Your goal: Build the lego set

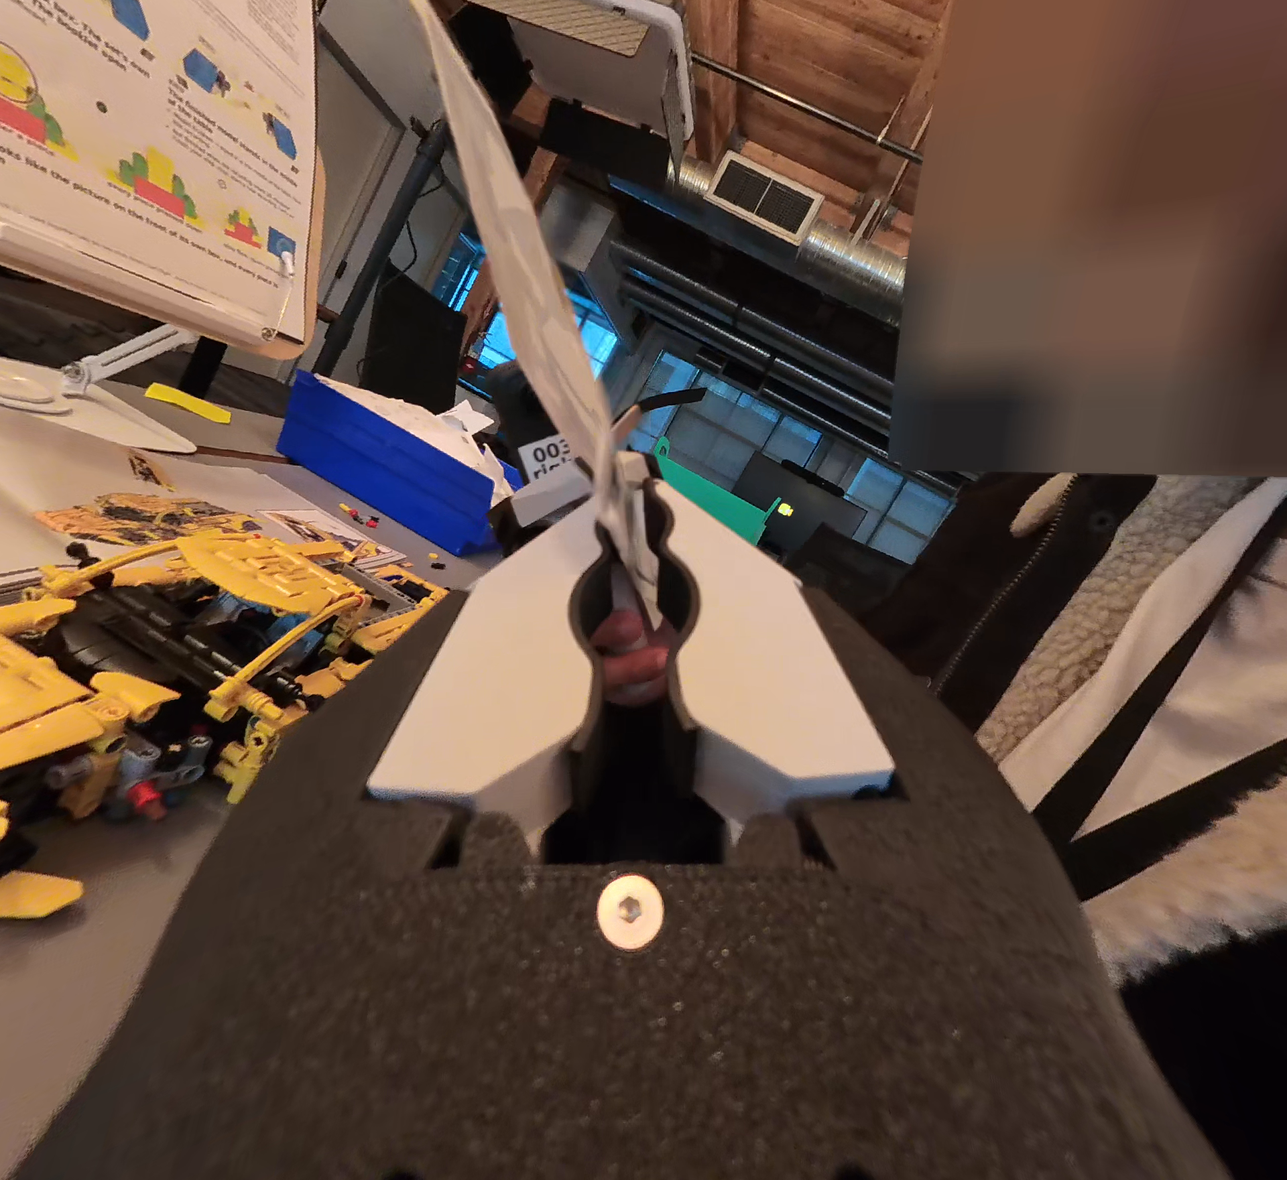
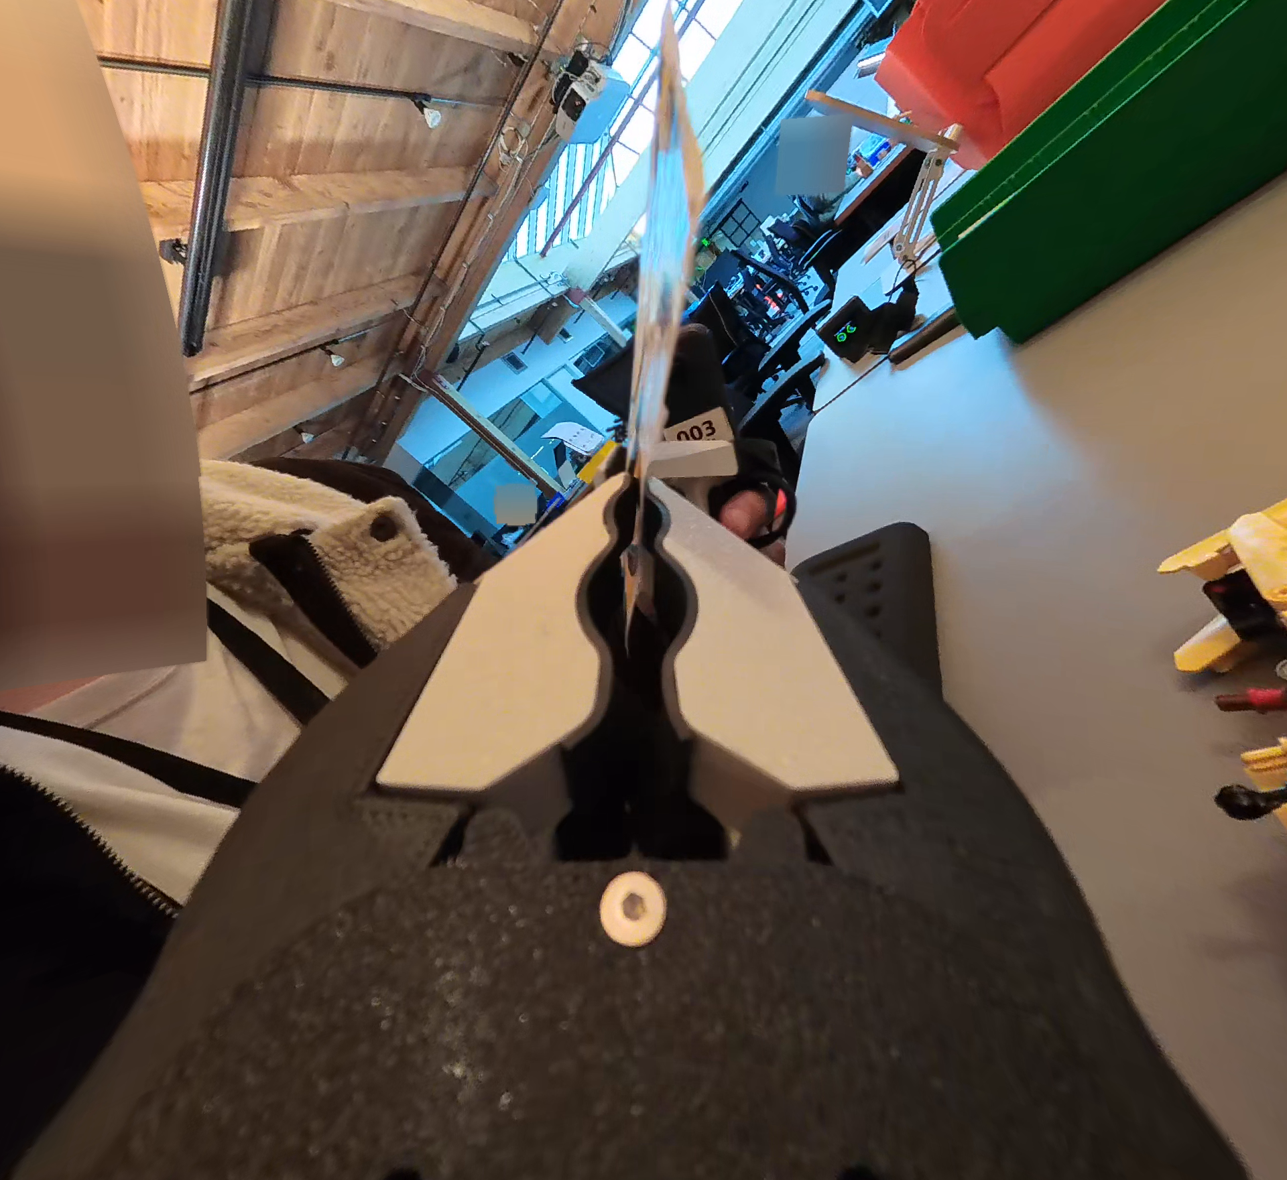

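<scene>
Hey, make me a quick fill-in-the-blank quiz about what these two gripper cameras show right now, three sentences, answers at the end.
1. Both the left hand-held gripper and the right hand-held gripper are shut on a thin printed ____, held edge-on.
2. The partly built lego model on the table is mostly black and ____.
3. In the left wrist view, the bin behind the model is ____.

Missing words: sheet; yellow; blue
</scene>
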